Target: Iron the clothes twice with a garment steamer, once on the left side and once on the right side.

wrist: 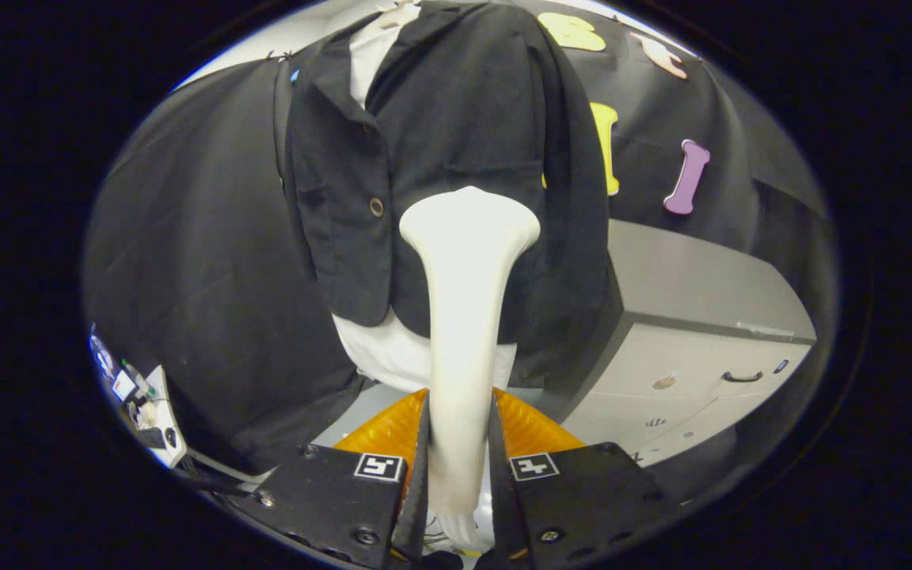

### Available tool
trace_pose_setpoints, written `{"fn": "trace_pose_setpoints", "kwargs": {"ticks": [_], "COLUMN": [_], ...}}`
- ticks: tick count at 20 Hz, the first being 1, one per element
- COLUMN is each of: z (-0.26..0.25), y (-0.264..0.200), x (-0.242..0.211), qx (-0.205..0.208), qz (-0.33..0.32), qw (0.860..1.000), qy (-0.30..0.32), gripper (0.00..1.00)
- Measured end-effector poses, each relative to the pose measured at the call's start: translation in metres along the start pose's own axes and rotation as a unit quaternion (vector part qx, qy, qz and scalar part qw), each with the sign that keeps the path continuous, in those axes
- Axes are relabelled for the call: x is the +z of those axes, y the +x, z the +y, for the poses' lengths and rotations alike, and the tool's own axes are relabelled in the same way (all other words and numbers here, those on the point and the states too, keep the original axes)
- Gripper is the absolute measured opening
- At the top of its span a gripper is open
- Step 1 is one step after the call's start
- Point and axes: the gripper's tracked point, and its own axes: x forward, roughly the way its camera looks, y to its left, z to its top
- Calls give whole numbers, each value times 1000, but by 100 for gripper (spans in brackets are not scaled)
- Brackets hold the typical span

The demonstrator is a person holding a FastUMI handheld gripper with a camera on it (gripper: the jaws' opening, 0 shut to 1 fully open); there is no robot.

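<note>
A black jacket (456, 142) over a white shirt (393, 352) hangs upright just ahead of me, with a brown button (377, 207) on its left panel. My gripper (460, 412) is shut on the handle of a cream garment steamer (464, 317), both fingers pressing its sides. The steamer's wide head (469, 222) points up and rests against or just in front of the jacket's lower right panel, right of the button. I cannot tell whether the head touches the cloth.
A grey drawer cabinet (685, 340) with a dark handle stands to the right of the jacket. An orange object (531, 431) sits low behind my fingers. Small items and a white board (147, 404) lie at the lower left.
</note>
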Motion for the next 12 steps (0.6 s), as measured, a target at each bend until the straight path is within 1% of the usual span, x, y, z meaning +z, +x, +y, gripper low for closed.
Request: {"fn": "trace_pose_setpoints", "kwargs": {"ticks": [6, 9, 12], "z": [42, 77, 123], "y": [-49, -68, -83], "x": [75, 117, 147], "qx": [12, 22, 44], "qz": [-69, -112, -152], "qw": [997, 993, 986], "qy": [-23, -39, -55], "gripper": [36, 36, 36]}}
